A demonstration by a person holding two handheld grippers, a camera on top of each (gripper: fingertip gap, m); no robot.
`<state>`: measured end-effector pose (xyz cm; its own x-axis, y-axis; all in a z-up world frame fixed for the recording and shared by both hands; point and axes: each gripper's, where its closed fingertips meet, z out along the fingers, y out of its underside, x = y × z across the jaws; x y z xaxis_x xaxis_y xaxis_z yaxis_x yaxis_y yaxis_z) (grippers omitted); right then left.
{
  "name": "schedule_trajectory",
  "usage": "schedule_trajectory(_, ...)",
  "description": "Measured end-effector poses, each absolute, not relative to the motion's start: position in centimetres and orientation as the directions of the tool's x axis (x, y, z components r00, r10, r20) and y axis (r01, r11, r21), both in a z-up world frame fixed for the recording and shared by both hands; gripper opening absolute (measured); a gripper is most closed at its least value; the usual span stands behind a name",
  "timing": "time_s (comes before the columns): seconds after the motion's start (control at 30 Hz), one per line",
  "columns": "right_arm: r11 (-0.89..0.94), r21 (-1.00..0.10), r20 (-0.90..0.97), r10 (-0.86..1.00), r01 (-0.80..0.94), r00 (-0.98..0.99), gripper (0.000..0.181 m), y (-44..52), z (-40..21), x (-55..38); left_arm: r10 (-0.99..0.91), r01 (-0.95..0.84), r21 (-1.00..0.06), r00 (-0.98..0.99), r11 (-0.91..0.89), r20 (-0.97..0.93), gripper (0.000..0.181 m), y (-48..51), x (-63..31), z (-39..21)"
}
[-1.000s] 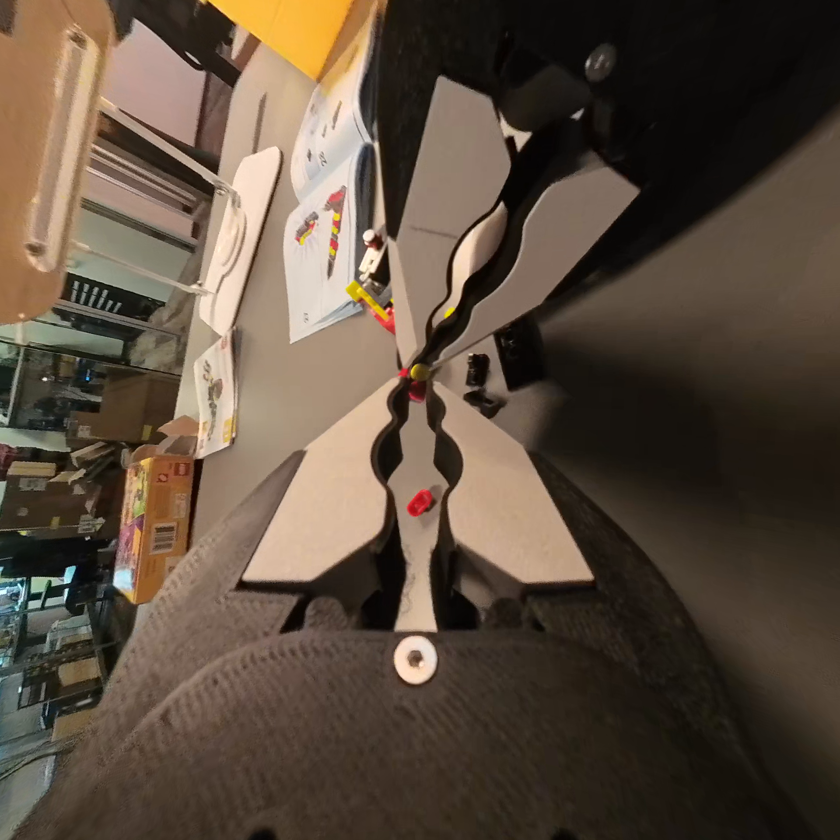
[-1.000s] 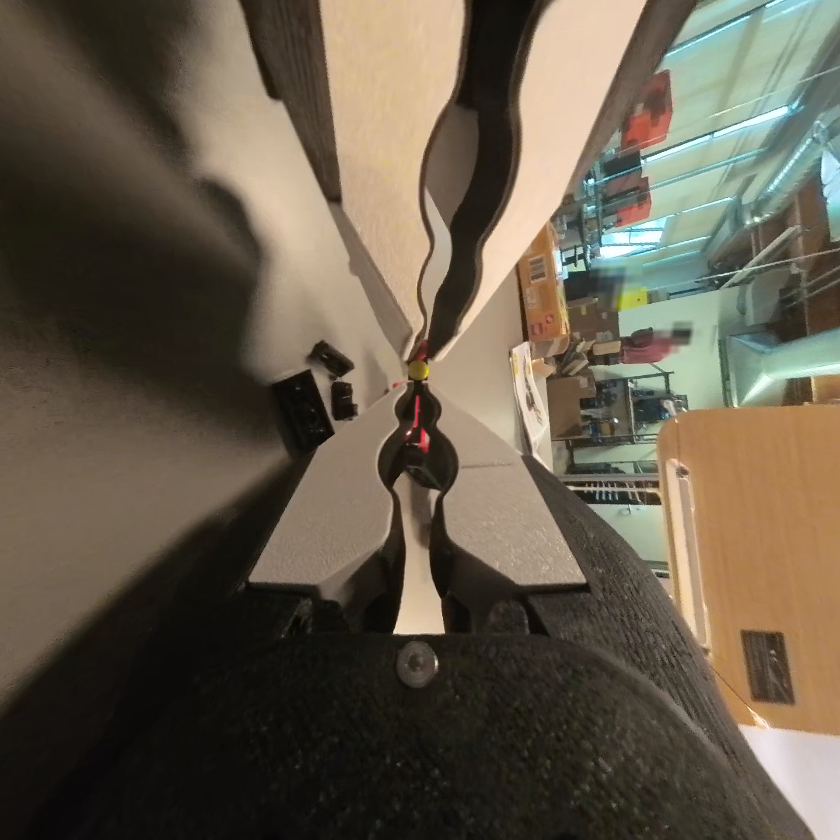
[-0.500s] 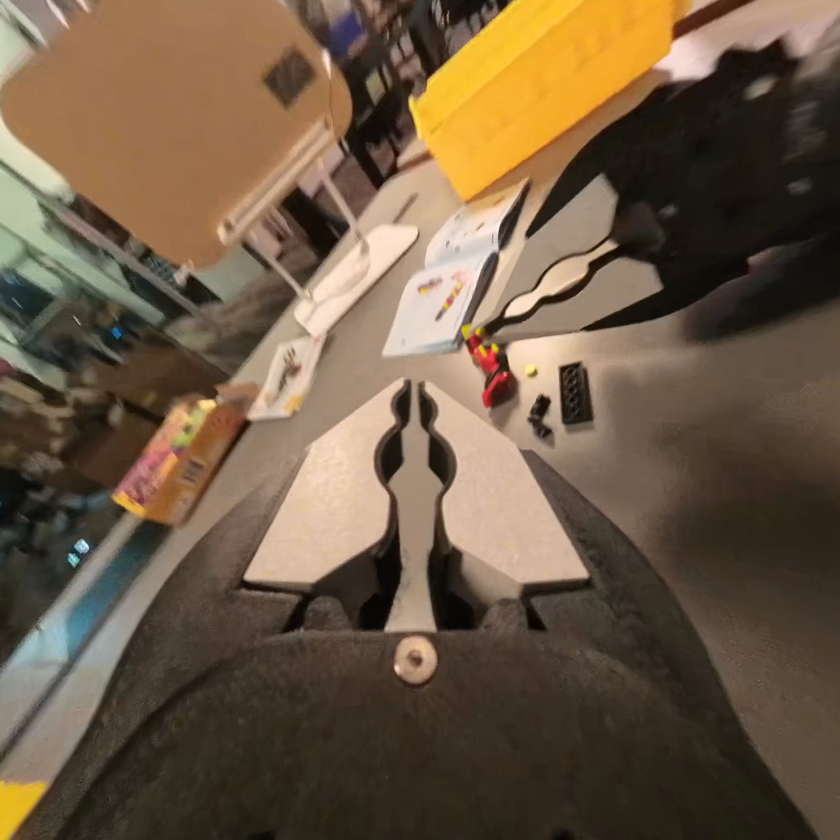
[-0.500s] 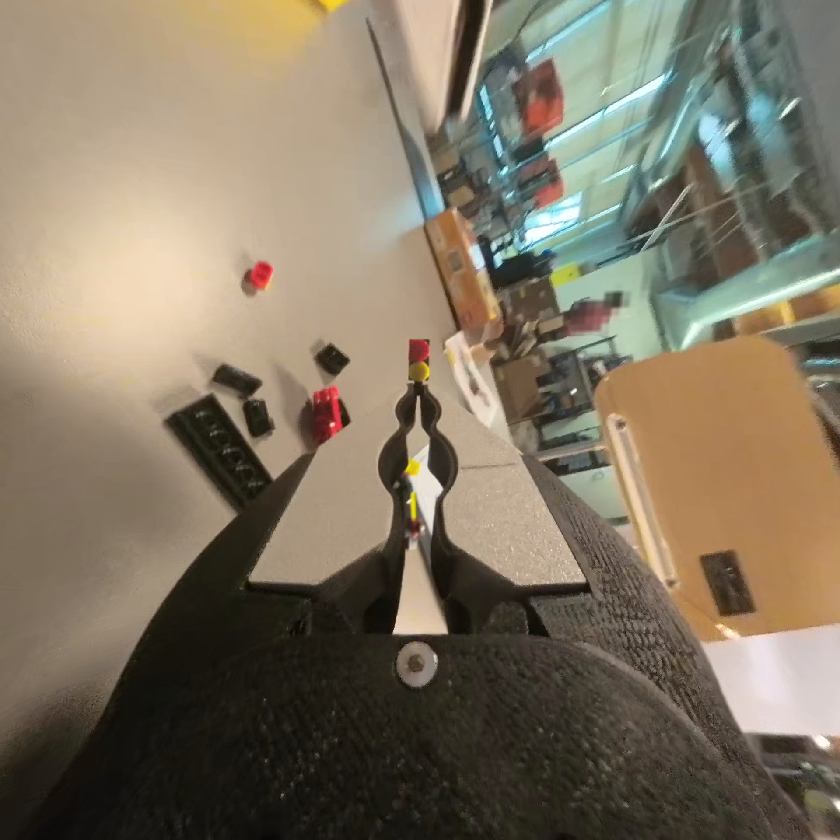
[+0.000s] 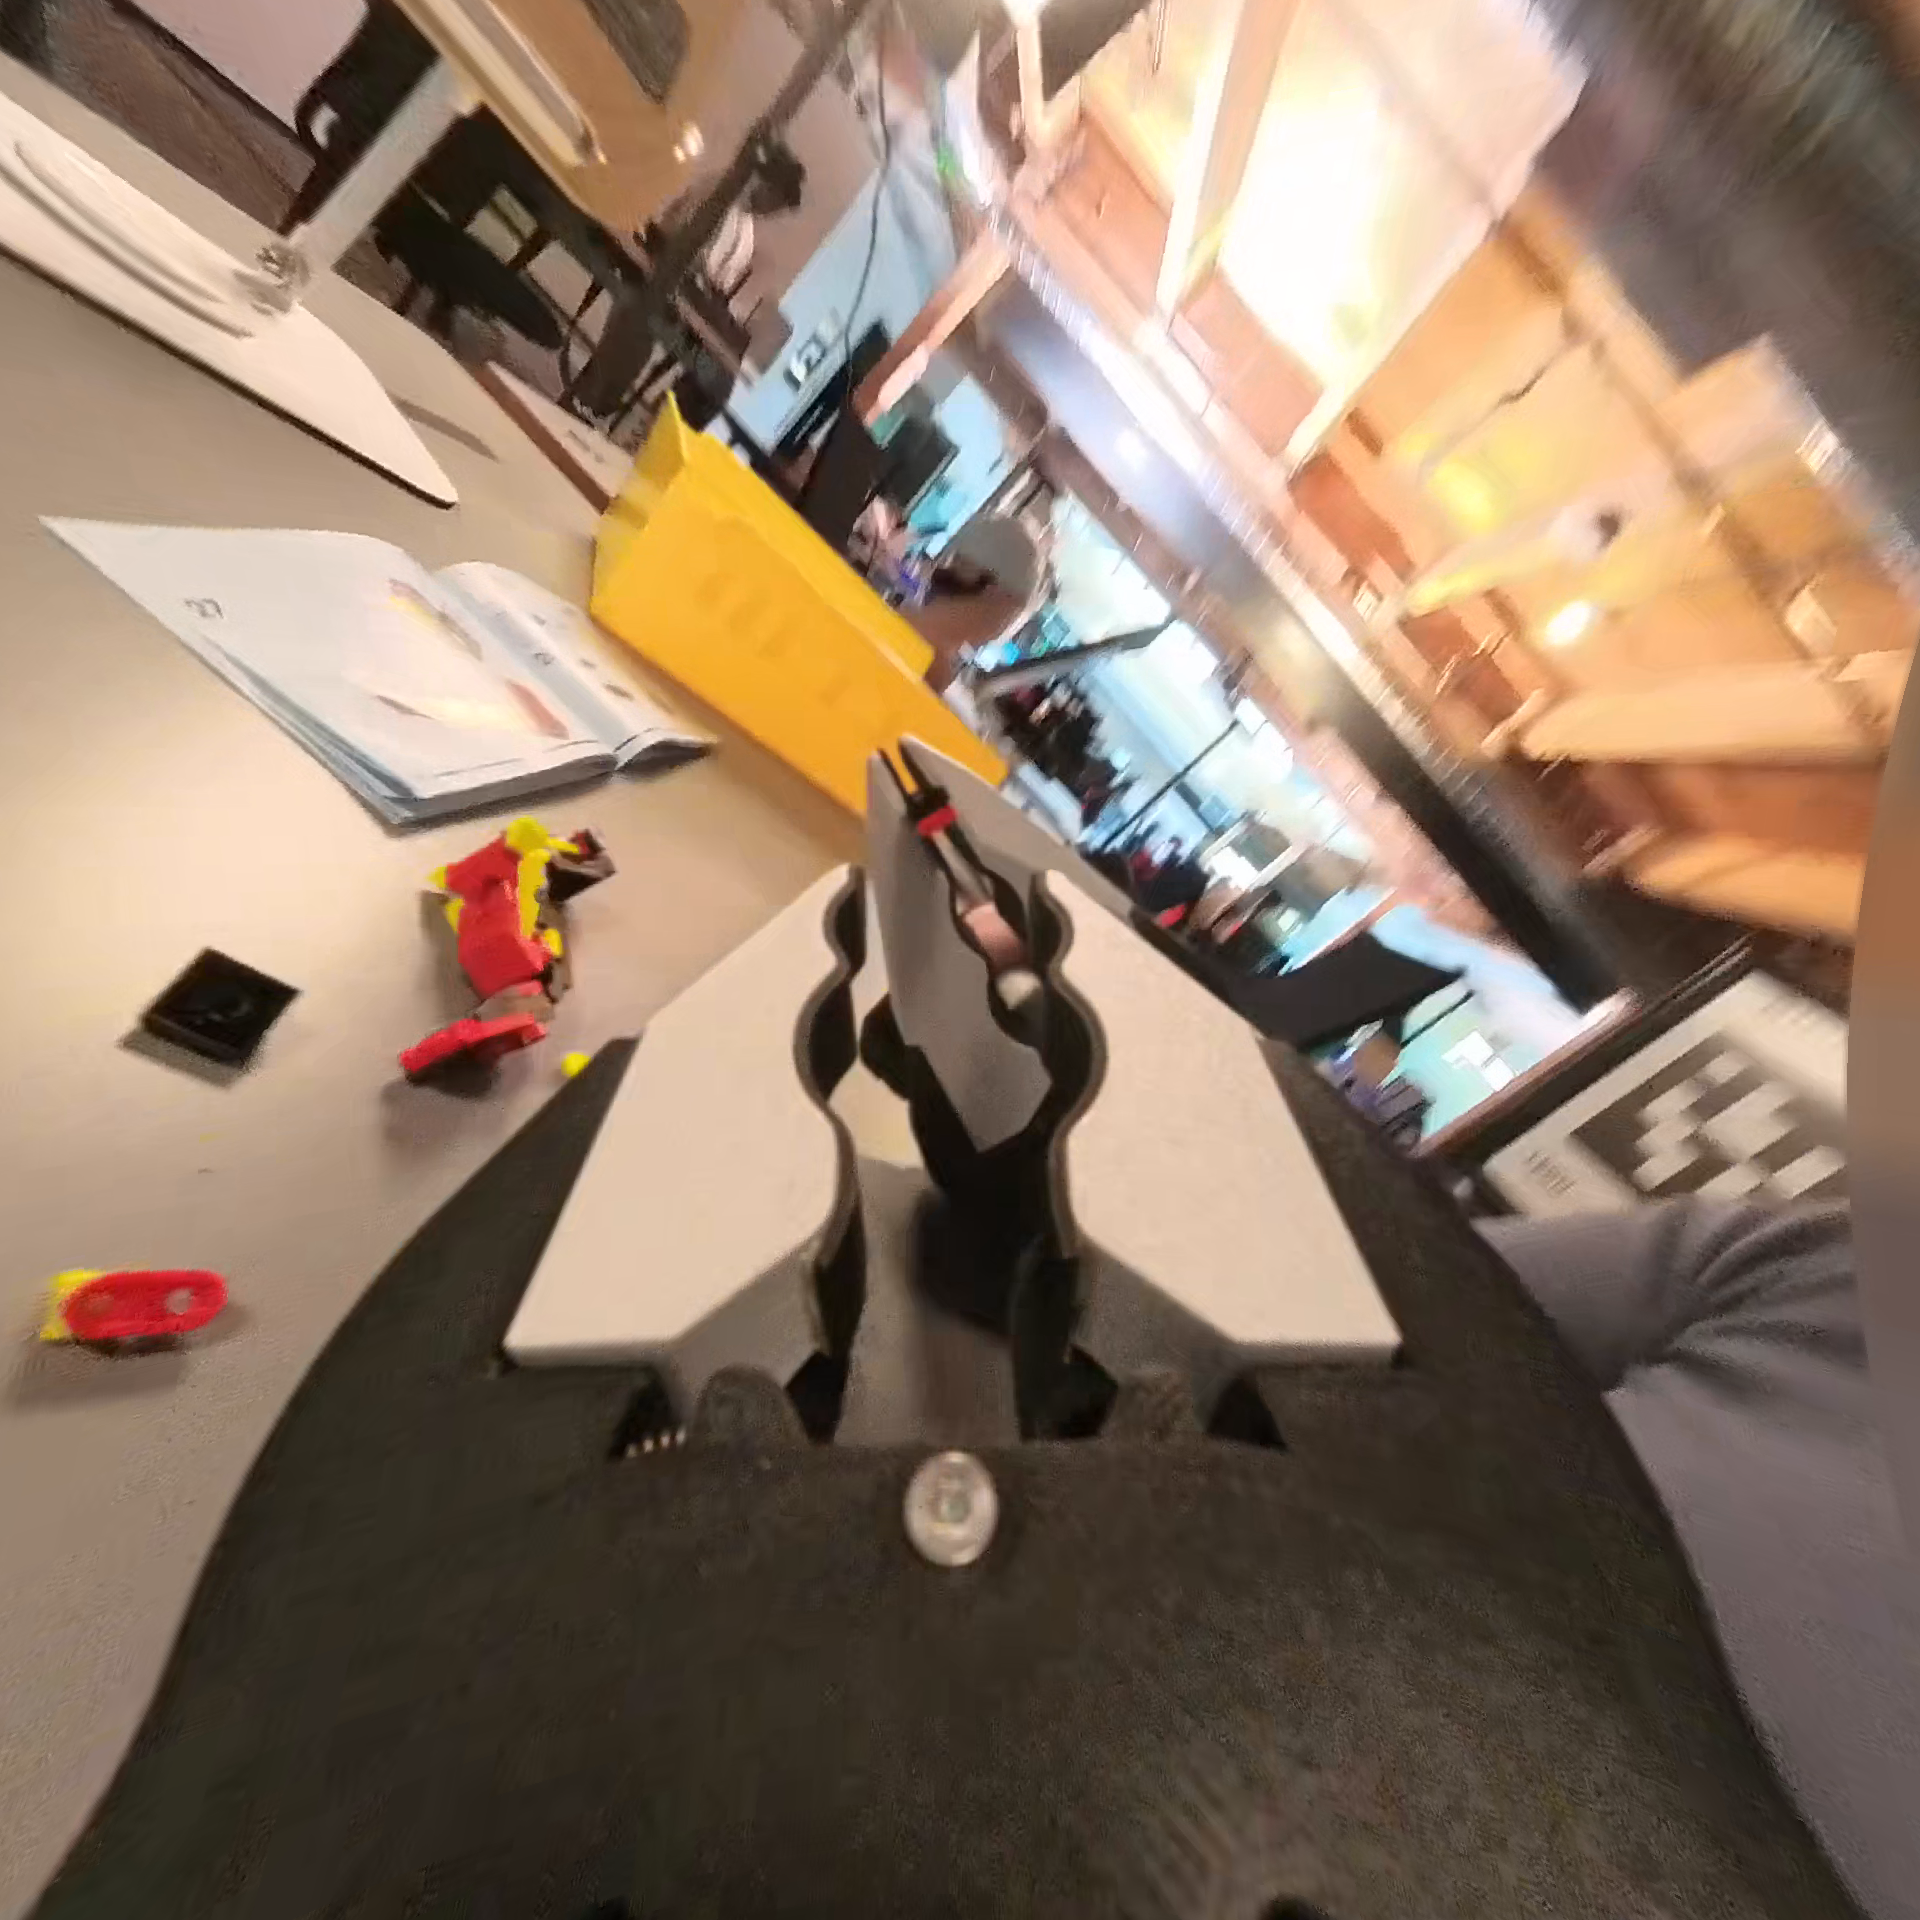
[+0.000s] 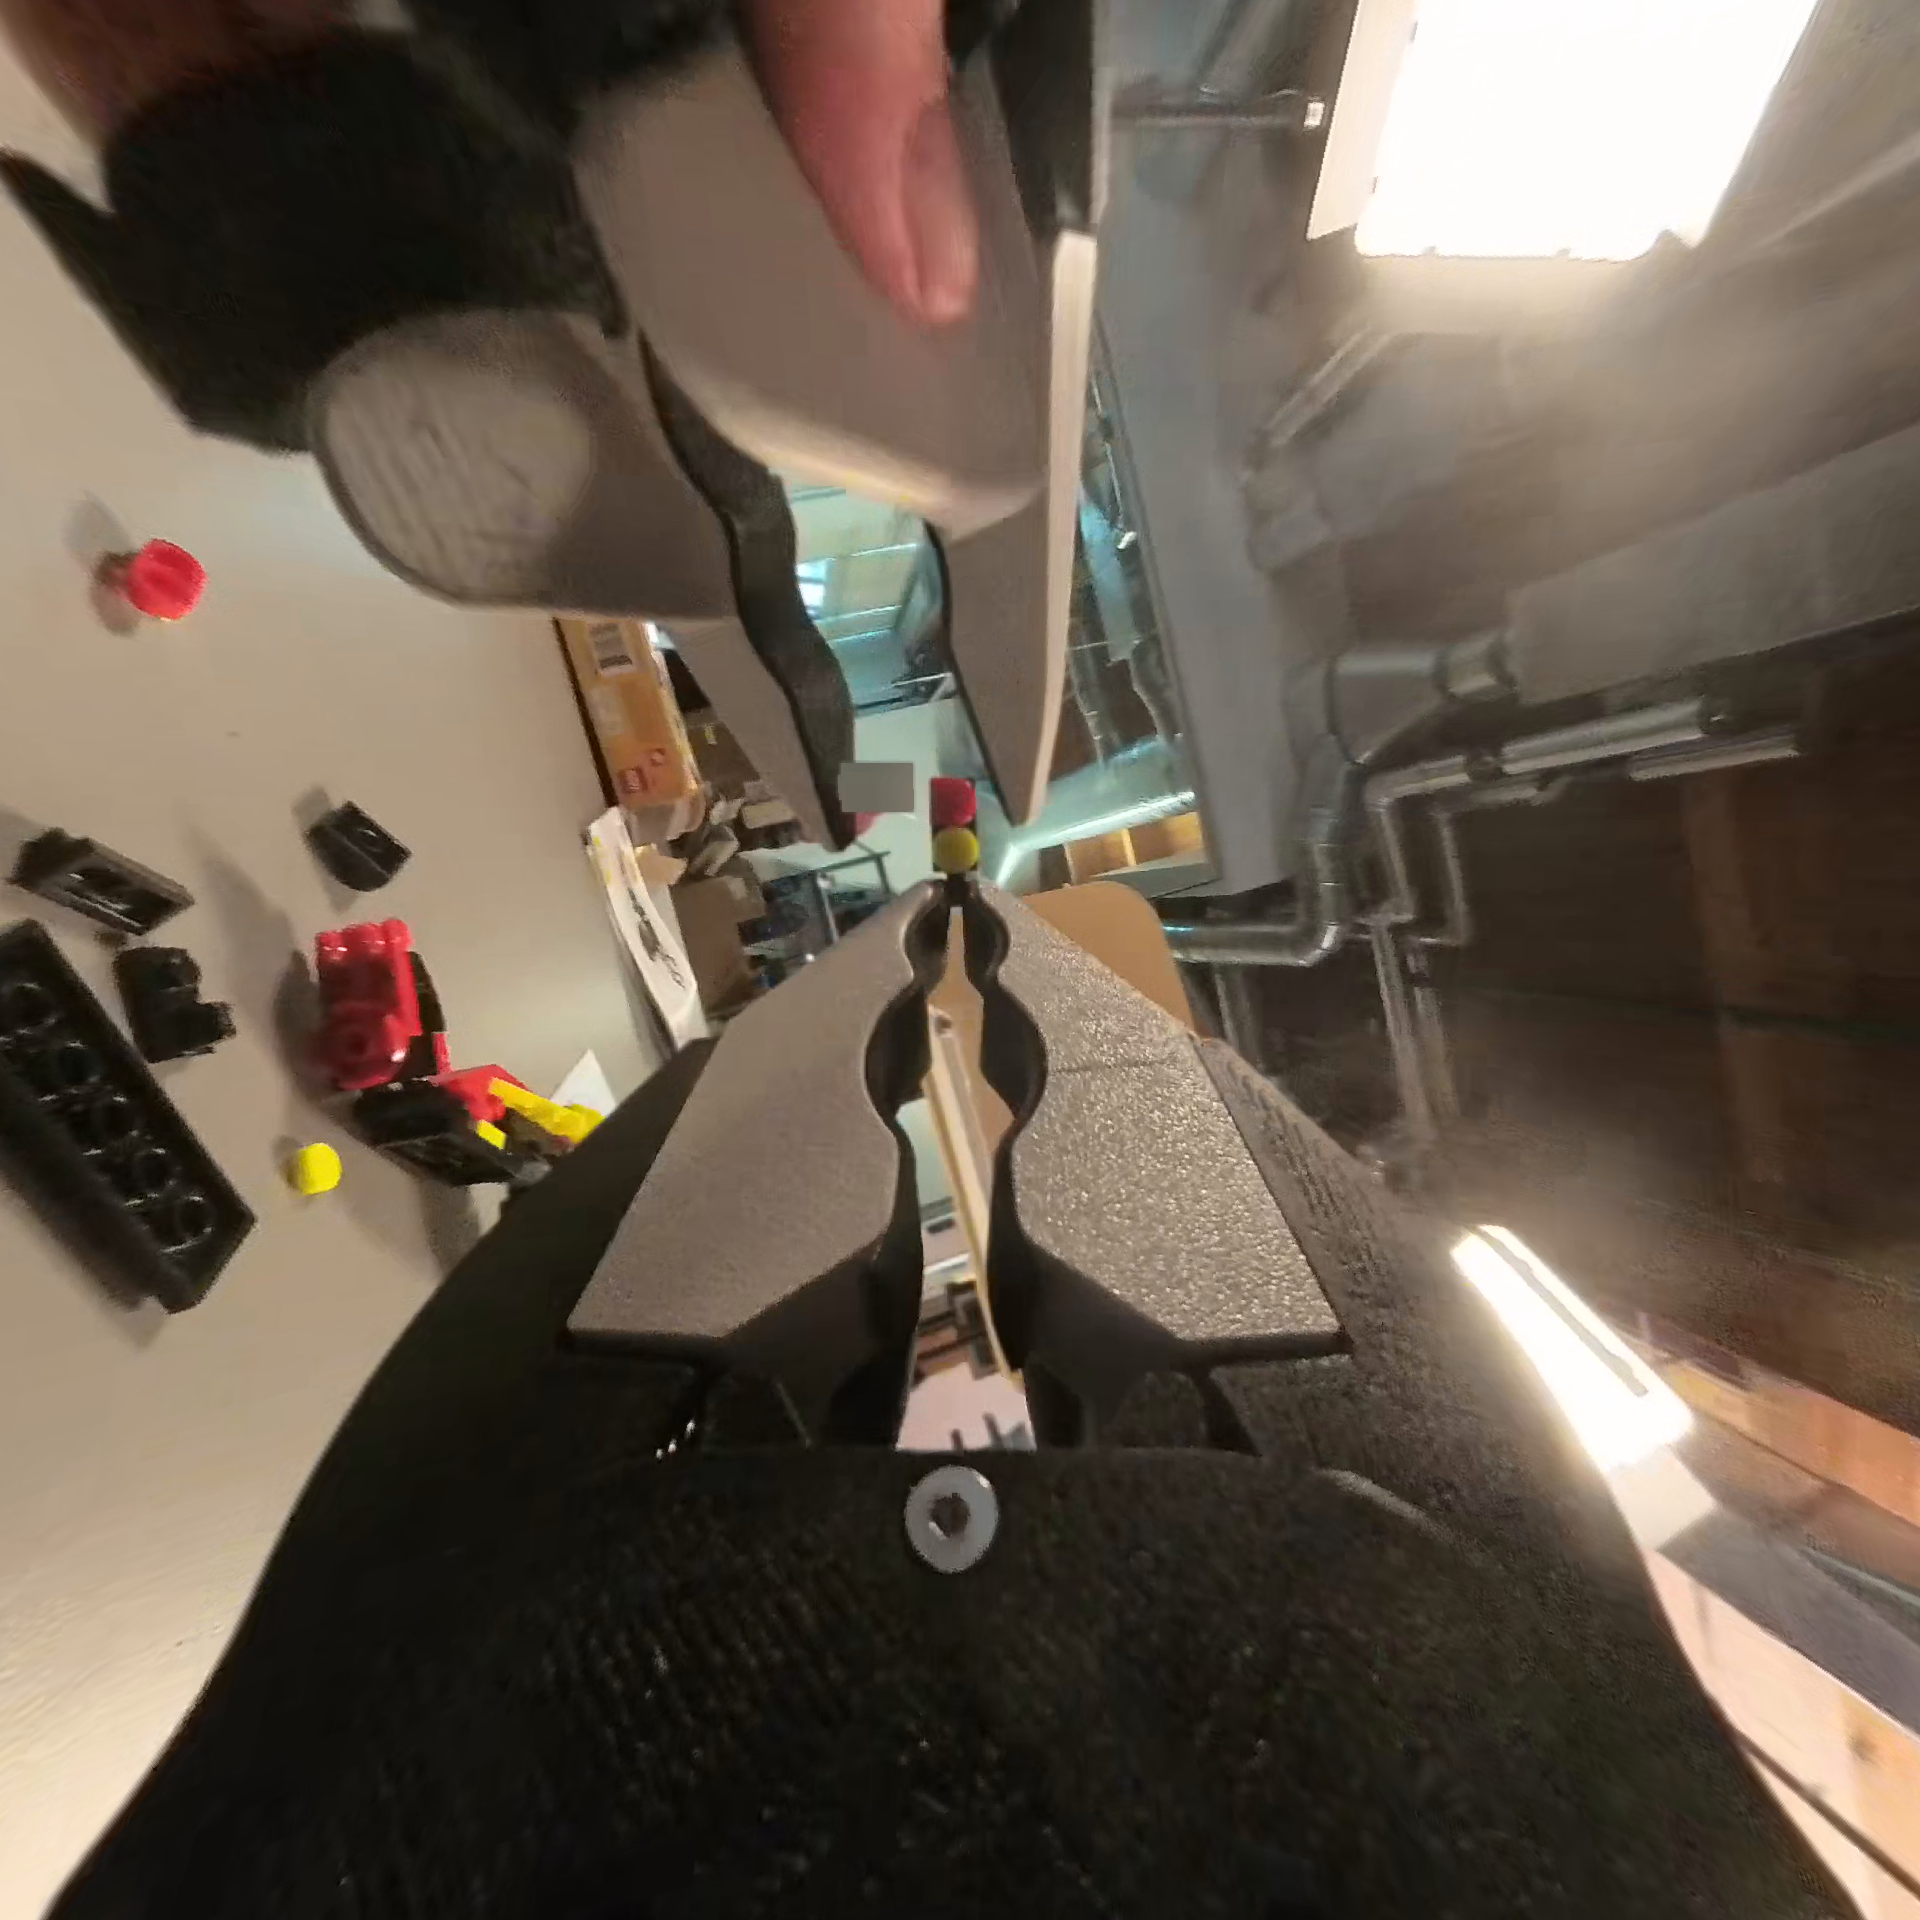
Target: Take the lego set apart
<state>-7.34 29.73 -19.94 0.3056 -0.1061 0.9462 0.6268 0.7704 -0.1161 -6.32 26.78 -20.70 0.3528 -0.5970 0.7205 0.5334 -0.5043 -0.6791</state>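
a small red-and-yellow stack is pinched at the tips of the closed right tool, held above the worktop. the left tool is spread open around it. if the pull is skewed, the stack may slip and fall among the loose bricks below.

Both views are bent by wide-angle distortion toward the edges. Beyond the left gripper, the background is smeared by motion blur and washed with warm overhead glare. A blown-out ceiling light is seen above the right gripper; soft shadows are cast beside the bricks at its left.
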Motion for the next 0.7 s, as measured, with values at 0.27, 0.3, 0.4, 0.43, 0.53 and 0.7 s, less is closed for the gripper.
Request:
schedule_trajectory(0.27,0.751,-0.021,0.937,-0.216,0.661,0.275,0.0,29.4,-19.6,-7.4,-0.547,0.698,-0.493,0.173,-0.519,0.819,0.019,27.9,-6.3,-19.7)
schedule_trajectory(0.3,0.749,-0.017,0.937,-0.219,0.662,0.273,0.0,29.3,-19.5,-7.4,-0.549,0.705,-0.495,0.178,-0.508,0.816,0.009,28.0,-6.5,-19.6)
schedule_trajectory(0.4,0.737,-0.007,0.937,-0.231,0.676,0.261,0.0,29.6,-19.6,-7.3,-0.528,0.702,-0.487,0.185,-0.52,0.829,0.008,28.3,-6.4,-19.9)
schedule_trajectory(0.43,0.739,-0.019,0.94,-0.216,0.673,0.263,0.001,29.6,-19.7,-7.3,-0.526,0.689,-0.506,0.208,-0.52,0.824,0.007,28.3,-6.4,-20.0)
schedule_trajectory(0.53,0.753,-0.058,0.944,-0.173,0.656,0.282,0.002,29.6,-19.9,-7.4,-0.542,0.635,-0.576,0.278,-0.516,0.793,0.006,28.3,-6.3,-20.2)
schedule_trajectory(0.7,0.736,-0.073,0.957,-0.139,0.673,0.256,0.001,30.2,-20.4,-7.5,-0.54,0.594,-0.611,0.324,-0.523,0.777,0.006,28.5,-6.3,-20.7)
